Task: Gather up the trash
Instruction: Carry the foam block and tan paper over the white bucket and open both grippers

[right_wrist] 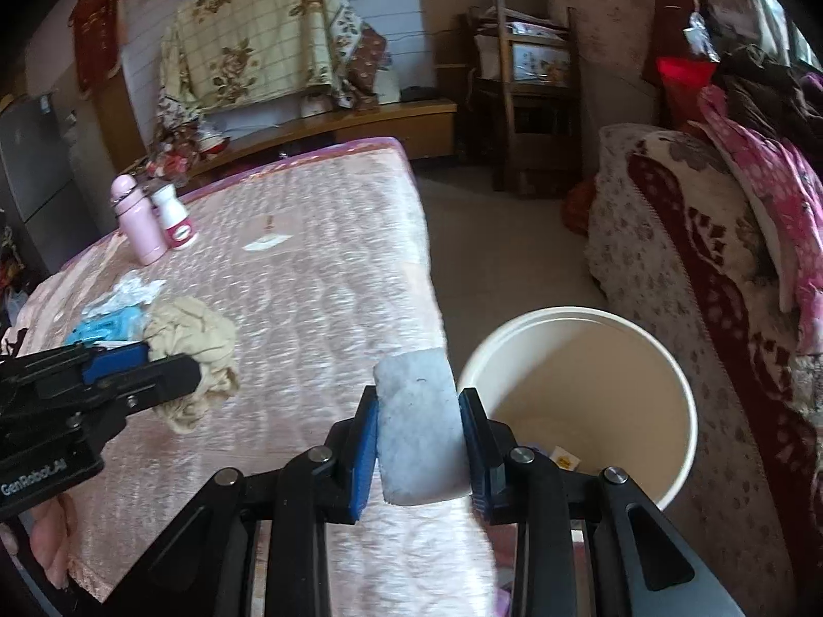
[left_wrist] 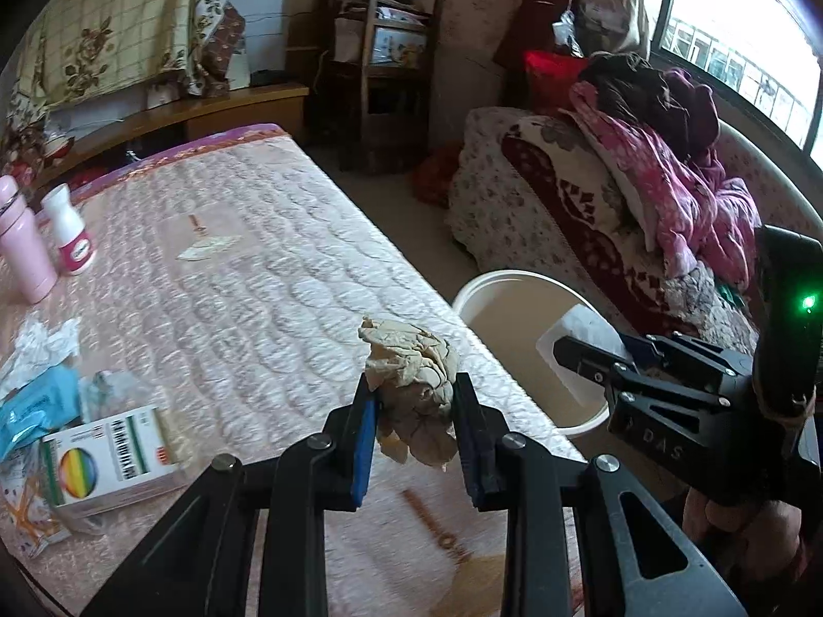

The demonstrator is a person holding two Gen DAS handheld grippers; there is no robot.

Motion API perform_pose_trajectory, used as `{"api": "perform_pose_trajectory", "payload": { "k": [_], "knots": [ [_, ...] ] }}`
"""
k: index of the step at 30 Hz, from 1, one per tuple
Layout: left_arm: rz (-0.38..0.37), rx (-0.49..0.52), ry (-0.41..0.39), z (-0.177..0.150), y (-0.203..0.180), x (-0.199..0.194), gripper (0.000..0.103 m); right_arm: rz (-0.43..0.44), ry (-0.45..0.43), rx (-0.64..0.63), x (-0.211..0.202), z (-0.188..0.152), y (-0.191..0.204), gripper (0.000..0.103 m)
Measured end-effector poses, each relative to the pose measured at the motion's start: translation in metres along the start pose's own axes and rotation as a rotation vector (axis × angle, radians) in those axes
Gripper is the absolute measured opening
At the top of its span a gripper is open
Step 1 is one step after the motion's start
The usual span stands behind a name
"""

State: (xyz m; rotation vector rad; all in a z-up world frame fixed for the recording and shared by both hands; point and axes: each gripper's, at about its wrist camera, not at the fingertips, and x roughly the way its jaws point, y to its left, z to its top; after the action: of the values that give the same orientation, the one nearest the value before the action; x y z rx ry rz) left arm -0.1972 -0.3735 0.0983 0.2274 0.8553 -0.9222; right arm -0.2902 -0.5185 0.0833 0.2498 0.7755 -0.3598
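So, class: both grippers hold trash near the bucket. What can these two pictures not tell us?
- Bucket contents: right wrist view, mostly hidden behind the right gripper and its pale packet.
- Box print: left wrist view, too small to read.
- Beige wad material: paper or cloth, unclear.
- Bucket in the left wrist view: partly covered by the right gripper.

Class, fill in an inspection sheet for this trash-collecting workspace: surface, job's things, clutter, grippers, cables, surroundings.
Surface: pink quilted bed cover, wrinkle-free.
Job's things: crumpled beige paper; pale folded packet; white bin beside the bed, some scraps inside.
Clutter: pink flask, white bottle, medicine box, blue pack, white tissue.
Grippers: left gripper shut on the paper; right gripper shut on the packet, near the bin rim.
Cables: nothing seen.
Surroundings: sofa piled with clothes, wooden shelf.
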Motion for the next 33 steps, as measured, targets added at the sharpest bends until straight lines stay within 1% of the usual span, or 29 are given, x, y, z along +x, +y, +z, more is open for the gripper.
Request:
{"api": "perform_pose_trajectory", "payload": {
  "k": [8, 14, 19, 24, 33],
  "knots": [
    [-0.049, 0.033, 0.027, 0.012, -0.035, 0.026, 0.03, -0.068, 0.012, 0.026, 0.005, 0.001, -0.042, 0.032],
    [-0.076, 0.061, 0.042, 0.021, -0.06, 0.049, 0.03, -0.088, 0.027, 0.079, 0.015, -0.001, -0.074, 0.032],
    [-0.105, 0.046, 0.065, 0.027, -0.069, 0.068, 0.03, -0.115, 0.032, 0.119, 0.023, -0.002, -0.093, 0.032],
    [-0.121, 0.042, 0.082, 0.033, -0.074, 0.084, 0.03, -0.153, 0.06, 0.13, 0.032, -0.004, -0.109, 0.033],
    [-0.141, 0.062, 0.097, 0.04, -0.087, 0.107, 0.031, -0.168, 0.067, 0.199, 0.04, -0.004, -0.135, 0.033]
  ]
}}
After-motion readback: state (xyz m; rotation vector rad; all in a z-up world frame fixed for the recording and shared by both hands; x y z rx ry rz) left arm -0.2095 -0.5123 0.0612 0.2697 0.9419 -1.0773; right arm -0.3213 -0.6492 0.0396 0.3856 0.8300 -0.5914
